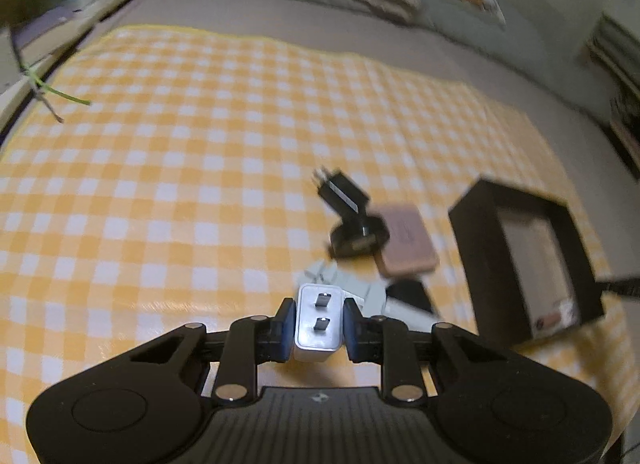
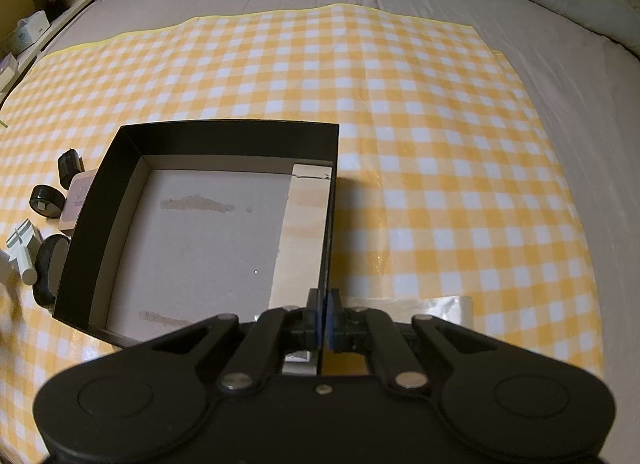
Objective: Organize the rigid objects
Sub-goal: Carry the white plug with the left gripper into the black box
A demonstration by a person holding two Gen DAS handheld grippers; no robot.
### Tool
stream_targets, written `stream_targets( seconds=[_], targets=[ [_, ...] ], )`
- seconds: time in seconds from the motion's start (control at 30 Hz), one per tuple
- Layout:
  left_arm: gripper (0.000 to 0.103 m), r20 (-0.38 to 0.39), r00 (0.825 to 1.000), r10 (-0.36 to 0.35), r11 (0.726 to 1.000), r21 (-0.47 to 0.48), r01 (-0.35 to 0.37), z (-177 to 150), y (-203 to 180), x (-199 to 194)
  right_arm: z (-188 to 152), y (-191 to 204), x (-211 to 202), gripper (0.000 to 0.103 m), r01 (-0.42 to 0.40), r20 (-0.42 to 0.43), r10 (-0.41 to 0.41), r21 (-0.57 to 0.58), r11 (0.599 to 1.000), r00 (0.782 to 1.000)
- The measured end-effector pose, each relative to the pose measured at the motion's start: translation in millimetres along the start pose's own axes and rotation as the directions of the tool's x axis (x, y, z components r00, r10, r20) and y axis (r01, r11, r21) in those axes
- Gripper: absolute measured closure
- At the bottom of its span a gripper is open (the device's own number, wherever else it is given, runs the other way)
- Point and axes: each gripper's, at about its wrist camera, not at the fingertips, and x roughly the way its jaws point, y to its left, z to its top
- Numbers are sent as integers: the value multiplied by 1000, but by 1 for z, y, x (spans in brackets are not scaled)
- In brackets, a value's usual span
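Observation:
My left gripper (image 1: 319, 324) is shut on a white wall charger (image 1: 320, 306), prongs facing up, held just above the yellow checked cloth (image 1: 160, 183). Behind it lies a pile: a black charger (image 1: 344, 191), a black round piece (image 1: 356, 238), a tan flat case (image 1: 406, 240), a grey-white adapter (image 1: 344, 284) and a black flat item (image 1: 412, 292). The black open box (image 1: 476, 240) stands to the right. My right gripper (image 2: 323, 316) is shut on the right wall of that box (image 2: 224, 135). A pale wooden block (image 2: 304, 232) lies inside along that wall.
The cloth (image 2: 440, 123) covers a grey bed (image 2: 580, 143) with pillows at the back. Shelves run along the left edge (image 2: 28, 31). A shiny strip of tape (image 2: 440, 304) lies right of the box. Green and grey twigs (image 1: 52, 95) poke in at the far left.

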Motion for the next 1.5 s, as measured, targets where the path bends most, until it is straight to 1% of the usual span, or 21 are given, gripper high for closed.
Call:
stream_targets(
  seconds=[0.1,0.23,0.33,0.5,0.67,0.73,0.83,1.03,1.17,1.23,1.33,1.5],
  targets=[
    [77,54,998,-10,999,-32,12,8,-3,-13,-1,-1,-1,100,0,0,0,1,1000,1000],
    [77,104,992,-64,995,-65,71,20,-17,-22,0,-1,0,100,-1,0,1,1,1000,1000],
    [77,129,986,-110,991,-68,119,29,-42,-20,0,-1,-1,100,-2,0,2,1,1000,1000],
    [77,121,976,-183,982,-33,188,41,-91,-4,1,-1,0,100,-6,-1,6,-1,1000,1000],
    [77,92,973,-213,977,16,212,48,-136,23,0,-1,1,100,-8,-1,8,-1,1000,1000],
    [77,79,975,-205,978,38,203,51,-151,34,-1,-1,0,100,-11,0,11,2,1000,1000],
    [77,58,985,-162,984,84,157,52,-170,56,0,-1,1,100,-18,1,18,5,1000,1000],
    [77,22,995,-99,991,98,96,54,-185,89,0,-3,0,99,-29,2,29,8,1000,1000],
    [77,41,999,-26,989,146,20,56,-198,104,0,-5,-1,99,-41,4,41,8,999,999],
    [77,51,999,-3,987,160,-6,56,-201,109,0,-4,-2,99,-44,5,44,3,999,999],
    [77,54,998,22,985,169,-31,56,-204,116,0,-6,-1,99,-48,6,48,3,999,999],
    [76,57,997,43,983,176,-52,55,-207,126,0,-6,-1,99,-49,7,49,3,999,999]
  ],
)
